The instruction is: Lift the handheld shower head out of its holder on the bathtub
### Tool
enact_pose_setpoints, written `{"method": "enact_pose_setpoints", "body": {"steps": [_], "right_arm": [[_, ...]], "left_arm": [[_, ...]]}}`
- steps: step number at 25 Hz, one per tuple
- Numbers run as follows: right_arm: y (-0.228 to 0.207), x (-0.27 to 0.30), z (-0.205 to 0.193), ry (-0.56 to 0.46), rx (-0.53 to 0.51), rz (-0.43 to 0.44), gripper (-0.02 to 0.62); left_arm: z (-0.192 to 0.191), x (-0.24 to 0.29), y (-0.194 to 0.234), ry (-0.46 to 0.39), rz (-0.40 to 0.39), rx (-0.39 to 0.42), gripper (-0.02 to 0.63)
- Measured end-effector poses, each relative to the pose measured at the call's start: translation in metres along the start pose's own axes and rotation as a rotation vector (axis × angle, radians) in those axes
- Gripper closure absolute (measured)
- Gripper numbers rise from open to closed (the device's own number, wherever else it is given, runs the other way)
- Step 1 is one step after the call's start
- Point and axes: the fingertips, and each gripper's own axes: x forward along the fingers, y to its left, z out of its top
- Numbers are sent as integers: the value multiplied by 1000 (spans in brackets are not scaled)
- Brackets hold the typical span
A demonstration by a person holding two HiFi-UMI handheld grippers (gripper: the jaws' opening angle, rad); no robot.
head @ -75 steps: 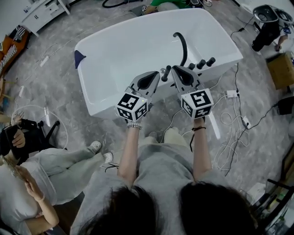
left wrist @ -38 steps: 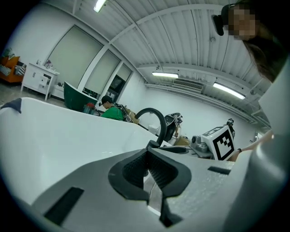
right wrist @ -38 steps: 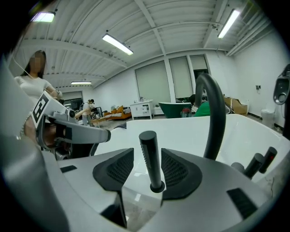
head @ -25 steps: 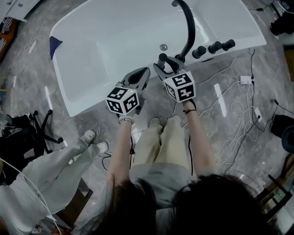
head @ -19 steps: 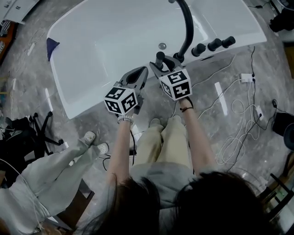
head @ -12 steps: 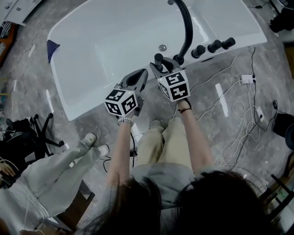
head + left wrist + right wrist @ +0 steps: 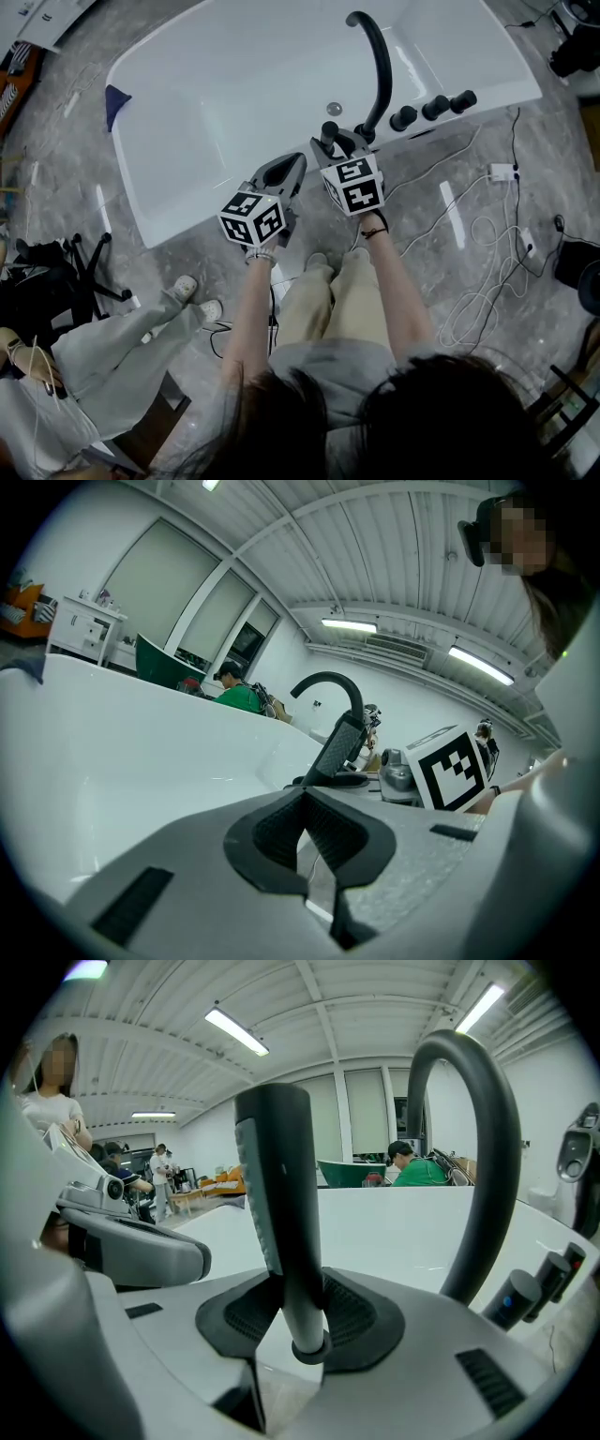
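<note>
- Currently the right gripper has its 2 jaws, which have just been closing, pressed on the handheld shower head.
- It stands upright at the bathtub rim, at 8 o'clock from the black spout base.
- Left gripper, at 8 o'clock from the right one, has its jaws together and empty.

Grey floor is carrying the white bathtub, which is sitting toward the far side. White cables are lying looped on the floor off the bathtub's near right corner, with a white power strip among them. A black chair base is standing by the floor's left edge.
</note>
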Motion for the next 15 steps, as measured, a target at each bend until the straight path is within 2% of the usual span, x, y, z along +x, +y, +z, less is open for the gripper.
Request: {"method": "enact_pose_setpoints", "body": {"steps": [15], "right_arm": [[13, -63, 62, -43, -5, -13, 463]], "left_arm": [[56, -26, -47, -52, -28, 12, 601]]}}
